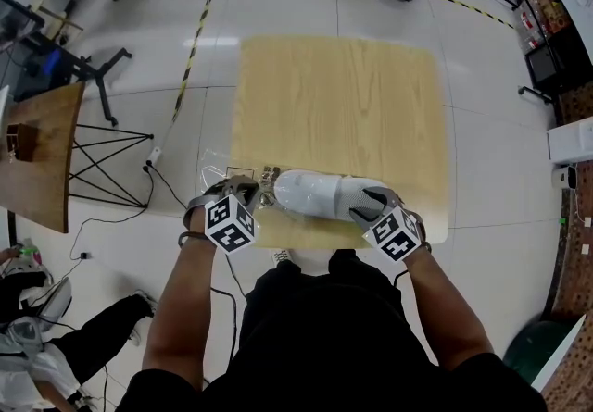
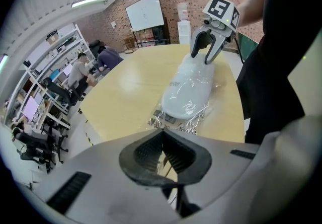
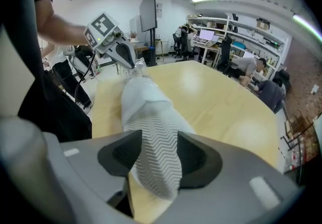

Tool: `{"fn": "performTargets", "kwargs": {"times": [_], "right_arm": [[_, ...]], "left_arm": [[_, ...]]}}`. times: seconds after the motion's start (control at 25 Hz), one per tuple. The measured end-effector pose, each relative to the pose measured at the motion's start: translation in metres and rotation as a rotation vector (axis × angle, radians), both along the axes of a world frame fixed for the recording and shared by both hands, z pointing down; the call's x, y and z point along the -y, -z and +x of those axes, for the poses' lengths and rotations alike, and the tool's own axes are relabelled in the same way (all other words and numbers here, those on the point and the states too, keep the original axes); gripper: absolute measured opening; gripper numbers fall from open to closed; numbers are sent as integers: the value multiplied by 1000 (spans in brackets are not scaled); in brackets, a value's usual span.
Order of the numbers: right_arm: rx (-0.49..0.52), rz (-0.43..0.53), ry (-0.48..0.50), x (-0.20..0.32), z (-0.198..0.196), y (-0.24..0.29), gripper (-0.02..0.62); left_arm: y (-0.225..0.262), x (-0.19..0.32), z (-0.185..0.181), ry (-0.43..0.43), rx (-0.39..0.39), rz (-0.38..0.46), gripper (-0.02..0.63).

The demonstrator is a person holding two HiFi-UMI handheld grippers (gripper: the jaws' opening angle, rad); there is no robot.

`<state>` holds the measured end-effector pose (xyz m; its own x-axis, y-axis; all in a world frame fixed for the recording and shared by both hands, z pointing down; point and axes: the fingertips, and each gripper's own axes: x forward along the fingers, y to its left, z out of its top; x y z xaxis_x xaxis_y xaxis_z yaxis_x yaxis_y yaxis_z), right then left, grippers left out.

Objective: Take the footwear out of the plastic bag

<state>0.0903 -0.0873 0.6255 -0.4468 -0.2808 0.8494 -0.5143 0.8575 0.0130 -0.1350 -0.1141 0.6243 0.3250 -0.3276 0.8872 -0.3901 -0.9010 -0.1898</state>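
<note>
We see a white shoe (image 1: 320, 194) with a zigzag-tread sole lying along the worktop's (image 1: 343, 105) near edge, sole end to the right. A clear plastic bag (image 2: 173, 120) (crinkled, glossy) wraps it, its loose end bunched at the left.

Tabletop (image 1: 352, 95): carries the bagged shoe along its near edge.
Shoe (image 1: 320, 194): lies inside the plastic bag, lengthwise along the near edge.
Plastic bag (image 2: 163, 119): wraps the shoe; its loose end extends left beyond it.
Left gripper (image 1: 243, 189): at the bag's left end, jaws together on the loose film.
Right gripper (image 1: 370, 206): at the shoe's right end, jaws against either side of the sole.
</note>
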Motion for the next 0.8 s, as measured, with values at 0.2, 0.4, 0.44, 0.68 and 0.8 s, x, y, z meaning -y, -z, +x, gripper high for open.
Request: {"fn": "performTargets", "kwargs": {"times": [0.2,0.4,0.44,0.68,0.8], "right_arm": [[206,6,-224,18,19,24,216],[416,-151,-733,24,95,20,218],[452,-203,-793,18,101,14,219],[578,-390,-886,-3,85,-6,221],[547,-412,-876,-5,76,-14,203]], "left_arm": [[4,8,-18,51,1,22,6],[4,8,-23,84,-2,23,6],[3,8,-23,86,-2,22,6],[1,6,-19,76,-1,18,6],[1,7,-19,78,3,17,6]]}}
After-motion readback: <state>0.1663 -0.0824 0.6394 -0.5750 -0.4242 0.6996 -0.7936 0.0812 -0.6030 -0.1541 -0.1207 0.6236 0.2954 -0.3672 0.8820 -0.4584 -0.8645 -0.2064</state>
